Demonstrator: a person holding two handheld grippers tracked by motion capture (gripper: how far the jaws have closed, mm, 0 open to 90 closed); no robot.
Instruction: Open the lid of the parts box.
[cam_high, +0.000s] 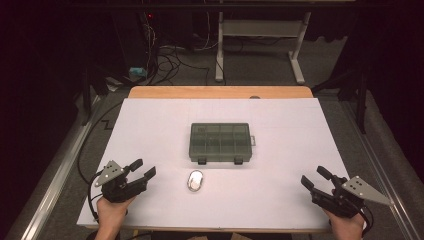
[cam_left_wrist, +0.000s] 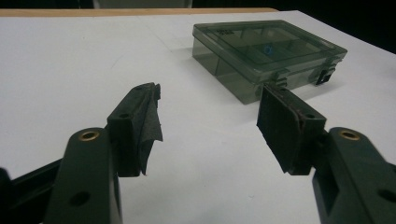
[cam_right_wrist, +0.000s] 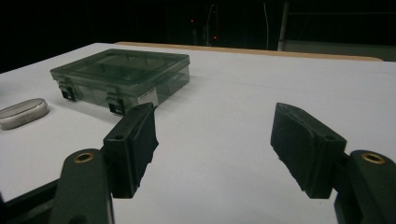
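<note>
while both hands rest at the near edge of the white worktop, the left claw and right claw gape released, holding nothing; a closed smoky plastic box sits mid-worktop; a small silver case lies just before it.

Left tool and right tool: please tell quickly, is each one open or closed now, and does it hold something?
Left tool: open, holding nothing.
Right tool: open, holding nothing.
</note>
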